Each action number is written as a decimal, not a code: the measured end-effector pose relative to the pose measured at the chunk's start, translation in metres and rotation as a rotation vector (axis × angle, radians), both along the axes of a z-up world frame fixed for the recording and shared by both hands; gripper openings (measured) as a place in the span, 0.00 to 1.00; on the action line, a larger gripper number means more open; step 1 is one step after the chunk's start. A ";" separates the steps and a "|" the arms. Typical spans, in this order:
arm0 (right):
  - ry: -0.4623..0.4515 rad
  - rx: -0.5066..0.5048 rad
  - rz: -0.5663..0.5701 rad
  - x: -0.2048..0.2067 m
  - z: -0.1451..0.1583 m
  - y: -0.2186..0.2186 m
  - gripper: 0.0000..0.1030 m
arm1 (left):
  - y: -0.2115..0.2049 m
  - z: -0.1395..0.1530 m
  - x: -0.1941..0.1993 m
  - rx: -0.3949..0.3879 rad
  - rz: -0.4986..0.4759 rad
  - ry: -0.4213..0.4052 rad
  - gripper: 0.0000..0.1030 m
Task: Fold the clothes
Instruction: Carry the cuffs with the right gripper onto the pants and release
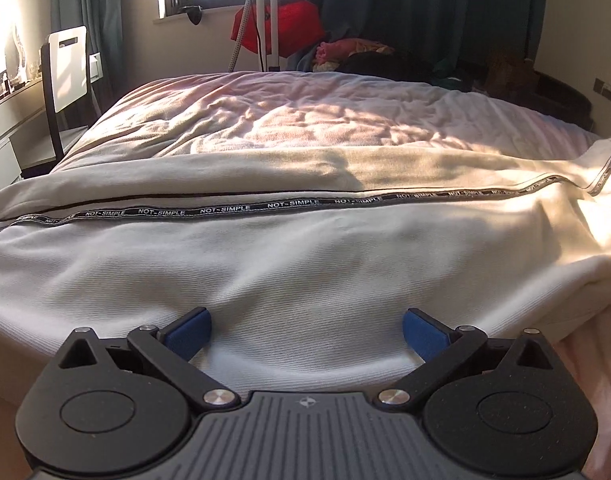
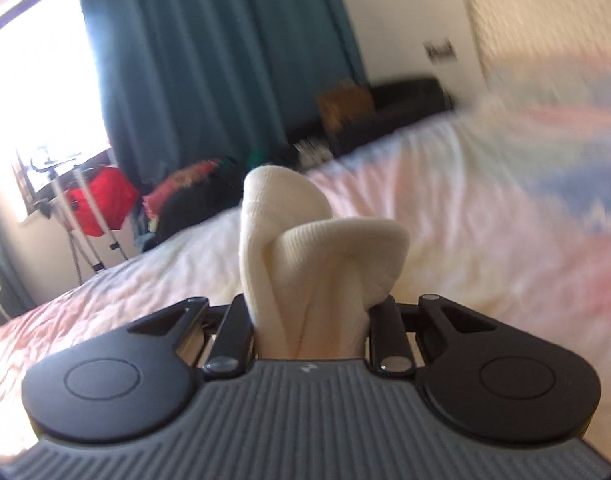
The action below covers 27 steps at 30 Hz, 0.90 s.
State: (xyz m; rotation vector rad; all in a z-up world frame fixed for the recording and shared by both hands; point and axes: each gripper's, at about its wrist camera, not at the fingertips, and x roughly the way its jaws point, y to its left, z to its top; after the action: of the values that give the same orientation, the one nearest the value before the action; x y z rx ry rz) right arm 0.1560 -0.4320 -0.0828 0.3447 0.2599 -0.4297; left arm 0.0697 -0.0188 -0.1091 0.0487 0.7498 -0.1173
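Folding barely begun, by the look of it: cream ribbed-knit garment (image 1: 305, 264) spread long and flat on the pink-white quilt (image 1: 289, 120), just ahead of and beneath the left gripper (image 1: 305, 334), with no finished crease visible. Left gripper's 2 blue pads (image 1: 187, 334) standing wide apart, empty, hovering at the garment's near edge. Right gripper (image 2: 311, 312) pinched tight on a bunched wad of cream ribbed fabric (image 2: 305, 248), probably 1 end of that same garment, though motion blur leaves this unsure. Remaining: carrying that end across, laying it down, smoothing, folding again. Soft, thick, fine-ribbed knit; narrow black woven tape (image 1: 241, 210) lettered "NOT-SIMPLE" running lengthwise beyond the left pads; rounded, puffy lobes rising above the right jaws.
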 end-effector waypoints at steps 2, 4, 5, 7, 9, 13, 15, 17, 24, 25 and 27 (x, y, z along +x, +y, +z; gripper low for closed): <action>-0.040 -0.132 0.069 -0.003 0.014 0.038 0.21 | 0.007 0.007 -0.001 -0.014 0.020 -0.021 1.00; -0.082 -0.259 0.154 -0.008 0.024 0.080 0.21 | 0.015 0.017 -0.004 -0.028 0.049 -0.050 1.00; -0.103 -0.323 0.196 -0.010 0.029 0.100 0.21 | 0.020 0.022 -0.005 -0.037 0.065 -0.064 1.00; -0.130 -0.439 0.286 -0.017 0.029 0.143 0.21 | 0.032 0.031 -0.009 -0.065 0.092 -0.087 1.00; -0.144 -0.547 0.383 -0.026 0.021 0.187 0.21 | 0.042 0.040 -0.014 -0.107 0.123 -0.126 1.00; -0.009 -0.753 0.642 -0.033 -0.034 0.266 0.21 | 0.053 0.052 -0.018 -0.171 0.163 -0.166 1.00; 0.114 -0.816 0.776 -0.036 -0.067 0.295 0.21 | 0.055 0.054 -0.018 -0.183 0.161 -0.169 1.00; 0.201 -0.829 0.844 -0.041 -0.091 0.312 0.21 | 0.057 0.055 -0.019 -0.185 0.164 -0.172 1.00; 0.063 -0.815 0.865 -0.066 -0.066 0.329 0.22 | 0.078 0.056 -0.012 -0.295 0.190 -0.187 1.00; 0.028 -0.809 0.881 -0.071 -0.060 0.333 0.22 | 0.084 0.056 -0.011 -0.319 0.197 -0.189 1.00; 0.011 -0.762 0.920 -0.076 -0.052 0.342 0.23 | 0.095 0.055 -0.008 -0.361 0.213 -0.190 1.00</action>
State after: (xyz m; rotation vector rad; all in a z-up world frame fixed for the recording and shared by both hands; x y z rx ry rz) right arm 0.0802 -0.0898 -0.1351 -0.5278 0.2212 0.3912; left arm 0.0615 0.0763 -0.0538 -0.3579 0.5311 -0.0428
